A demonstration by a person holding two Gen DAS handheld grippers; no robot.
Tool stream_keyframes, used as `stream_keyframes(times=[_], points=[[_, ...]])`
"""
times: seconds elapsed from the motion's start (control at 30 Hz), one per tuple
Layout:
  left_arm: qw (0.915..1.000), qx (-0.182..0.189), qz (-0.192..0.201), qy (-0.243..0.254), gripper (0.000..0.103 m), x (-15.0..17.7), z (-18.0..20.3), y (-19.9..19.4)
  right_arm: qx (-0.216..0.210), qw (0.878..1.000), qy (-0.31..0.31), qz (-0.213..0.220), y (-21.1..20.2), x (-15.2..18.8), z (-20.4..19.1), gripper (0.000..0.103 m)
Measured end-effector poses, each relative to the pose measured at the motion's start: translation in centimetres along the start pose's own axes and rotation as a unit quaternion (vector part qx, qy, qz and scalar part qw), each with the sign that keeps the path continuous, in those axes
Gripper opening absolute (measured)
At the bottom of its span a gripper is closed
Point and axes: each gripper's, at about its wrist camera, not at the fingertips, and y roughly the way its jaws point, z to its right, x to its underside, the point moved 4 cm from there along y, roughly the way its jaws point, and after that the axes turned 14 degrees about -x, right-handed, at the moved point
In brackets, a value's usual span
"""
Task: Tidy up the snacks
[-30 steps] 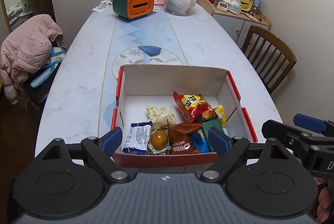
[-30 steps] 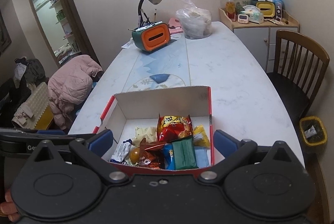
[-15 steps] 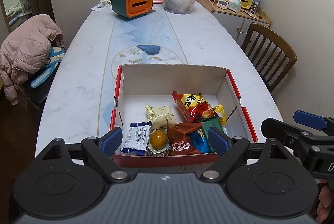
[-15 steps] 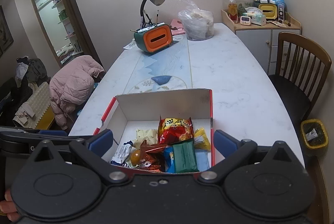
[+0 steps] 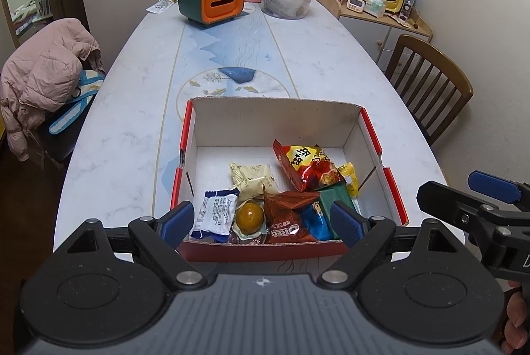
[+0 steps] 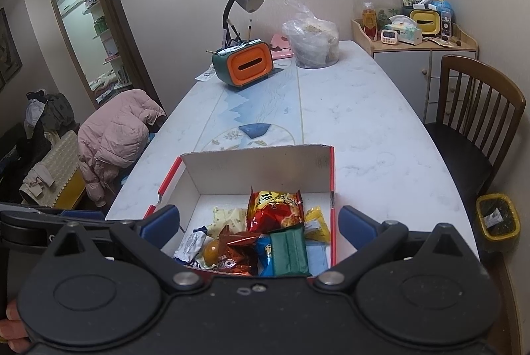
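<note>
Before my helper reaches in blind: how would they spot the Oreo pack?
Find the red-edged cardboard box on the marble table. Along its near wall, the Oreo pack lies between a round yellow sweet and a blue packet; only it is brown foil with white lettering.

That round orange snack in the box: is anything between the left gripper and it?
Only the box's low red front wall stands between the open left gripper and the round orange snack. Nothing lies on top of the snack; the Oreo packet crowds its right side.
</note>
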Motion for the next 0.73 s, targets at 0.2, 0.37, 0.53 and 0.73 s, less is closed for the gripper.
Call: stream_keyframes(times=[0.2, 0.37, 0.53, 0.73], points=[[0.9998, 0.008, -0.016, 0.005, 0.090, 0.4, 0.4, 0.4, 0.003, 1.000, 0.005, -0.005, 0.1, 0.2, 0.4, 0.103], [0.9997, 0.012, -0.019, 0.007, 0.089, 0.5, 0.6, 0.5, 0.004, 1.000, 0.007, -0.007, 0.2, 0.3, 0.5, 0.103], [0.9996, 0.017, -0.022, 0.005, 0.089, 0.2, 0.6, 0.7, 0.004, 1.000, 0.016, -0.010, 0.4, 0.4, 0.6, 0.103], [0.9996, 0.021, -0.019, 0.011, 0.089, 0.0, 0.5, 1.1, 0.011, 1.000, 0.018, -0.008, 0.7, 0.5, 0.6, 0.103]])
